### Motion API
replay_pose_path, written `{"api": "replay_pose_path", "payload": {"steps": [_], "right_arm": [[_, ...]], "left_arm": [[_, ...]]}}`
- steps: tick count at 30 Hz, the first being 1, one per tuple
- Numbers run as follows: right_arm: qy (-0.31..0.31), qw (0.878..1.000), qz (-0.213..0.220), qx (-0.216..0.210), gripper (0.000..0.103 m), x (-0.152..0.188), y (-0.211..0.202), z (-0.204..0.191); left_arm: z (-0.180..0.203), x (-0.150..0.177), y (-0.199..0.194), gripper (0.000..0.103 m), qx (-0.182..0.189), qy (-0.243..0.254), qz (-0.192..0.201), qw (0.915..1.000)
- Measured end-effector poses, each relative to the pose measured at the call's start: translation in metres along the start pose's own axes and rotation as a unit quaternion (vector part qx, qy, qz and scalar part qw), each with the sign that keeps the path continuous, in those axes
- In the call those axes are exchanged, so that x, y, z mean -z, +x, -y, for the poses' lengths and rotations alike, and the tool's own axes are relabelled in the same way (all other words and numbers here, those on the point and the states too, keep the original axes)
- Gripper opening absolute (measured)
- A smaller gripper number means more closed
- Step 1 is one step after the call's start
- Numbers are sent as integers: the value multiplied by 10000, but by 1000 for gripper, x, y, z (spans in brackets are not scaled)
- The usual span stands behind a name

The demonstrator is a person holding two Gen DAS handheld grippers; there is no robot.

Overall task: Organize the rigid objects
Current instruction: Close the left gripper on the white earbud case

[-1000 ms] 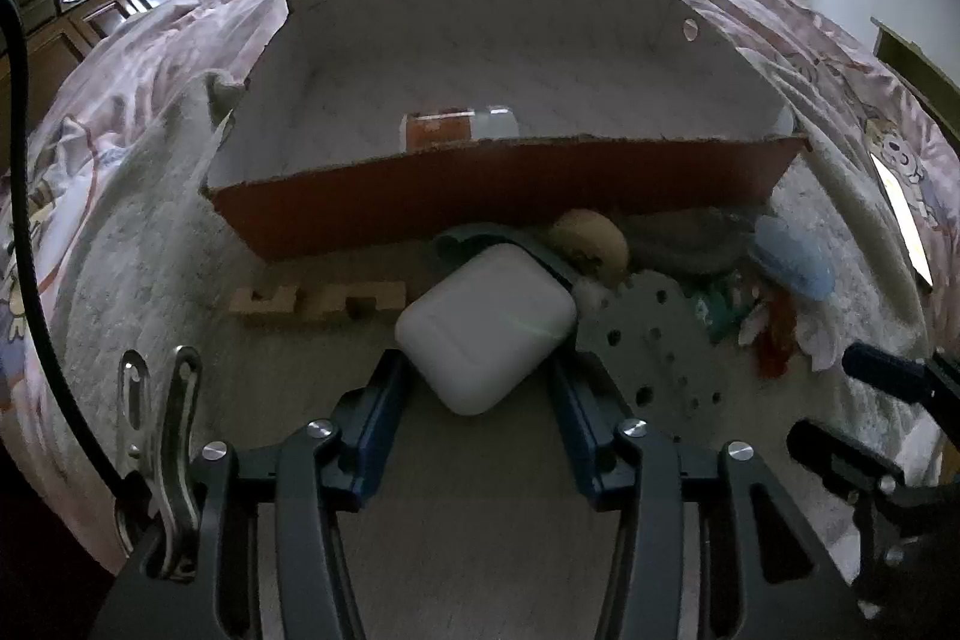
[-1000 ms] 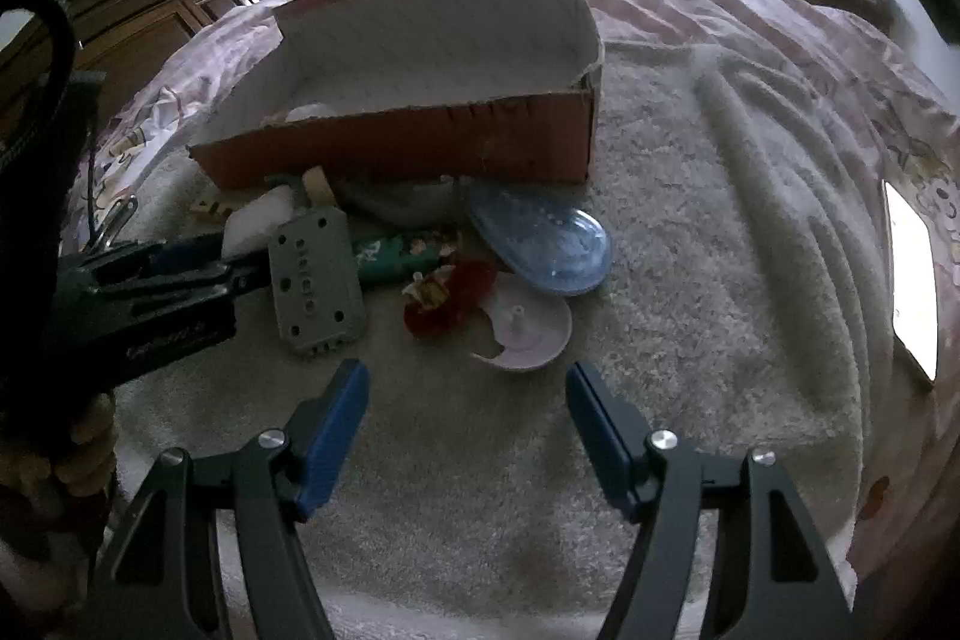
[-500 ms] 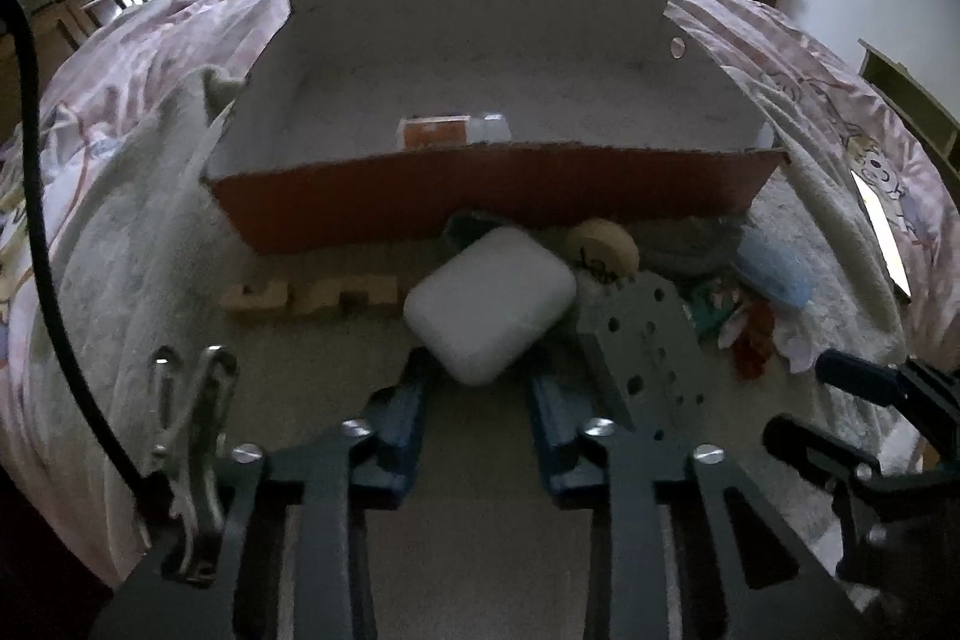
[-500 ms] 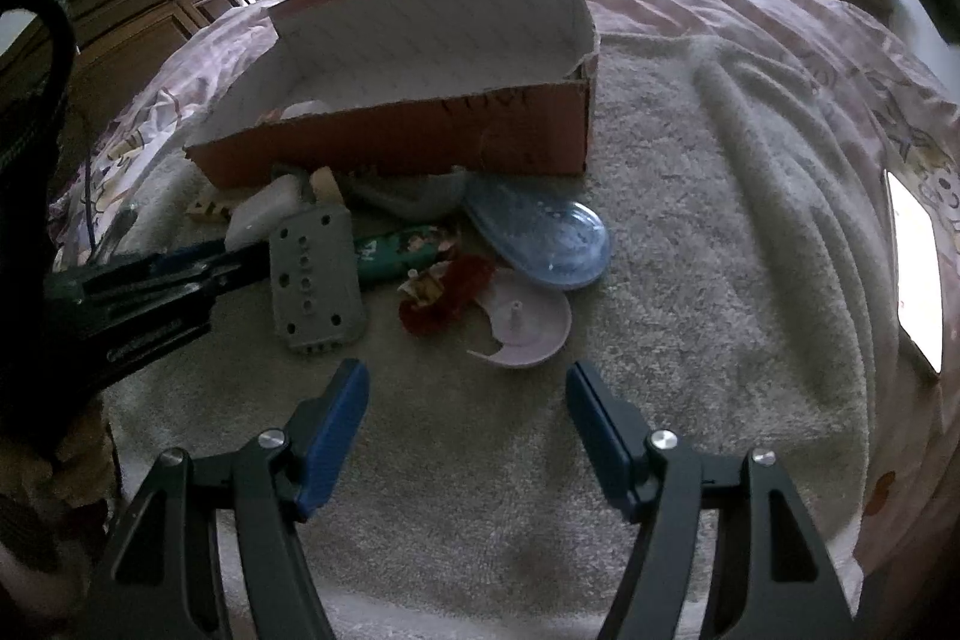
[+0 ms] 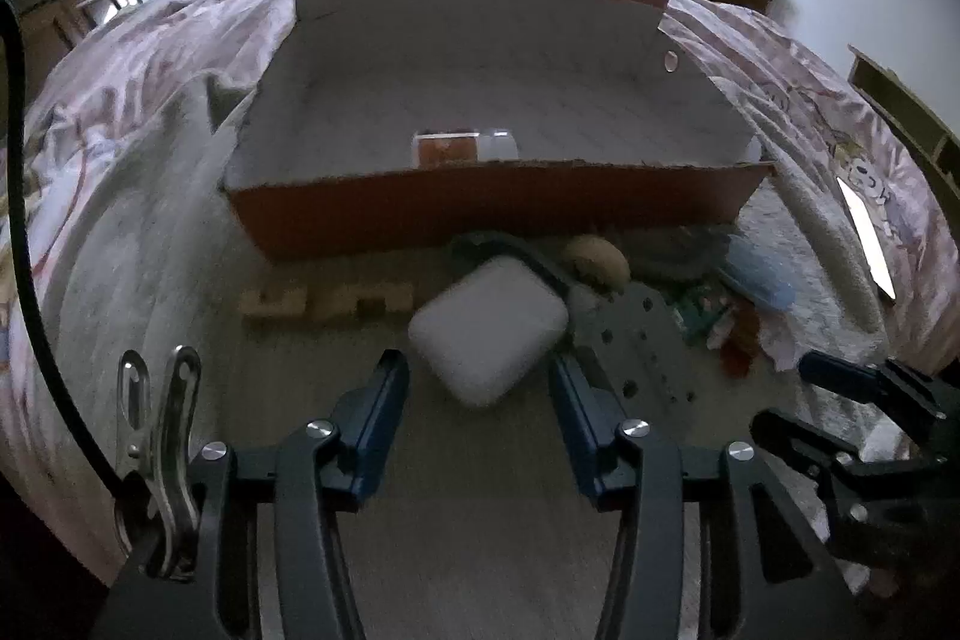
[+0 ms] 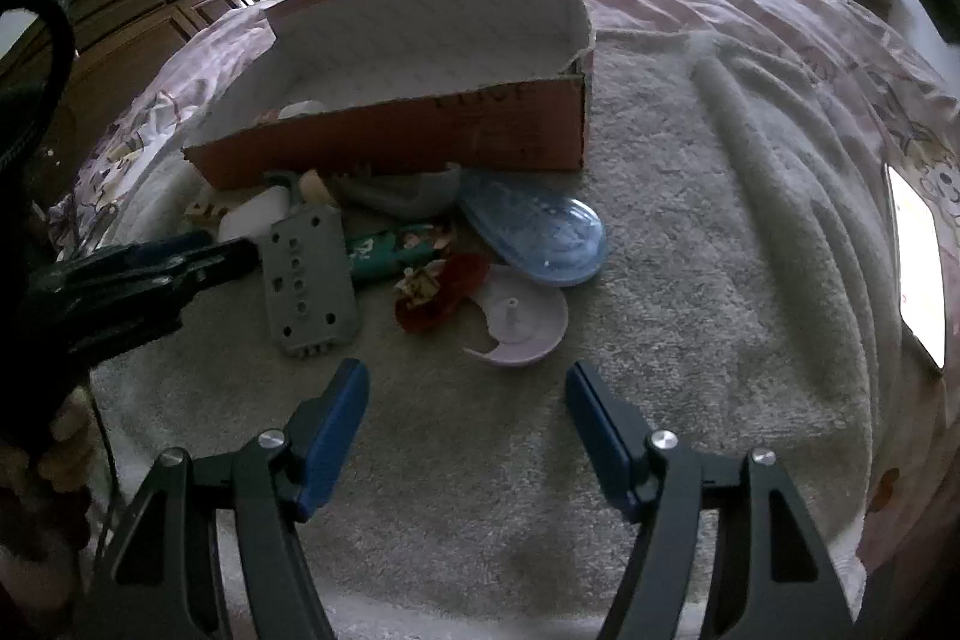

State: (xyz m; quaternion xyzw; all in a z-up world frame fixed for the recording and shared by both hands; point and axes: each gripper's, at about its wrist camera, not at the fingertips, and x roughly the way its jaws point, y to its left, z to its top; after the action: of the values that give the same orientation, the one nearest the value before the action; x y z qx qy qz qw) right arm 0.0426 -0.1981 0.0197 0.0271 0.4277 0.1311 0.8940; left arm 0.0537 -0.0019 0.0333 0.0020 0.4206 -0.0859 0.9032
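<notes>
White case: a rounded white plastic case [image 5: 489, 325] is seen on the grey blanket [image 6: 690, 280], just ahead of the left gripper's tips, at 12 o'clock from them; its near corner lies between the tips, and no pad is seen pressing on it.
Left gripper: the left gripper [image 5: 480, 394] is seen with its jaws opening.
Right gripper: the right gripper [image 6: 468, 400] is held with its jaws wide apart over bare blanket, nothing between them.
Cardboard box: an open box [image 5: 480, 208], orange outside and white inside, is set at 12 o'clock beyond the case; a small container with an orange label [image 5: 465, 147] is seen inside, behind the near wall, its lower part cut off by that wall.
Wooden piece: a notched pale wooden piece [image 5: 327, 303] is laid at 9 o'clock from the case.
Grey plate: a grey perforated plate [image 6: 309, 274] is laid at 3 o'clock from the case, touching or nearly touching it.
Pile: a blue oval lid [image 6: 534, 235], a pale disc with a centre peg [image 6: 519, 322], a green tube [image 6: 390, 253] and a red crumpled item [image 6: 441, 289] are found at 3 o'clock of the plate.
Hard to make out: a dark green object is mostly hidden behind the case; a tan rounded thing [image 5: 597, 259] cannot be identified.
</notes>
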Motion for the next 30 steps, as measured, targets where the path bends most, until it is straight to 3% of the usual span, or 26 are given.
{"api": "replay_pose_path", "payload": {"steps": [6,14,18,30], "right_arm": [[11,10000,-4,-11,72,0,0,0],[7,10000,-8,-9,72,0,0,1],[23,10000,-7,-27,72,0,0,1],[121,9998,55,132,72,-5,-4,13]], "left_arm": [[3,-10,15,57,19,45,-2,10000],[12,-12,21,54,-85,-36,9,10000],[15,-5,16,49,-116,45,15,9999],[0,33,-9,49,-321,-241,19,9992]]}}
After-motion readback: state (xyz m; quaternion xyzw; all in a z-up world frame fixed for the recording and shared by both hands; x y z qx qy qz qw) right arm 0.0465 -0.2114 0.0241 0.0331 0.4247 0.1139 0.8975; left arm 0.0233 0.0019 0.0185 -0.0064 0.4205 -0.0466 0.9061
